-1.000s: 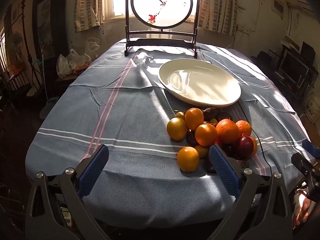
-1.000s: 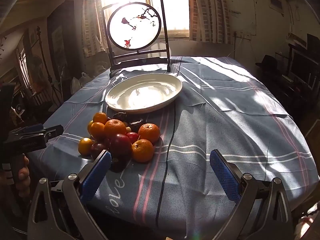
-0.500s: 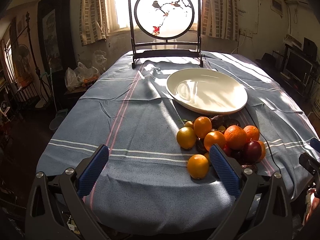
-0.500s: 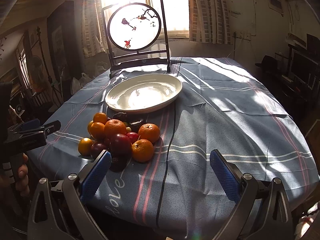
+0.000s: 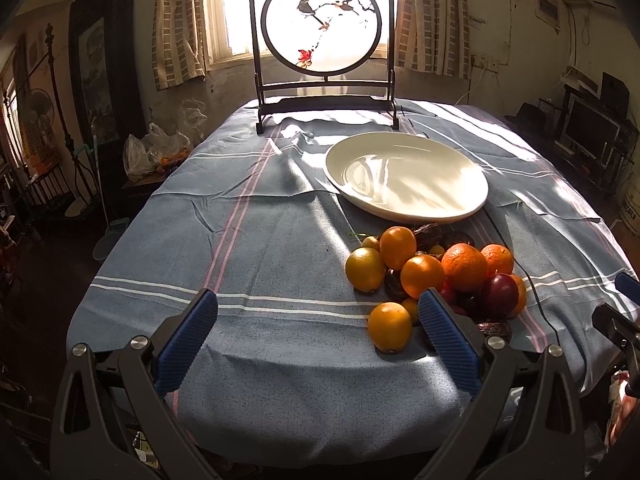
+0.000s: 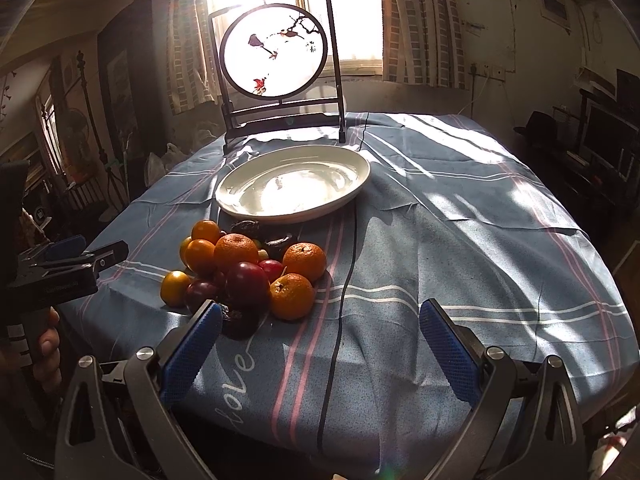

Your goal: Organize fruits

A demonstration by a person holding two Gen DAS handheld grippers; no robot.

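While the white plate (image 5: 472, 184) holds no fruit, the whole fruit pile (image 5: 432, 276) lies on the tablecloth (image 5: 240, 240) just in front of it, so the sorting seems not yet begun. The left gripper (image 5: 318, 336) and right gripper (image 6: 320, 338) hover low at the table's near edge on the pile's side of the plate, both spread wide and holding nothing.

A plate (image 5: 406, 178) is set on the tabletop (image 5: 240, 240), with a framed round screen (image 5: 322, 26) stood behind it at 12 o'clock. A pile of fruit (image 5: 432, 272) is heaped just before the plate, at its 6 o'clock. One orange (image 5: 389, 327) is placed apart at the pile's 7 o'clock, nearest the tabletop's edge.
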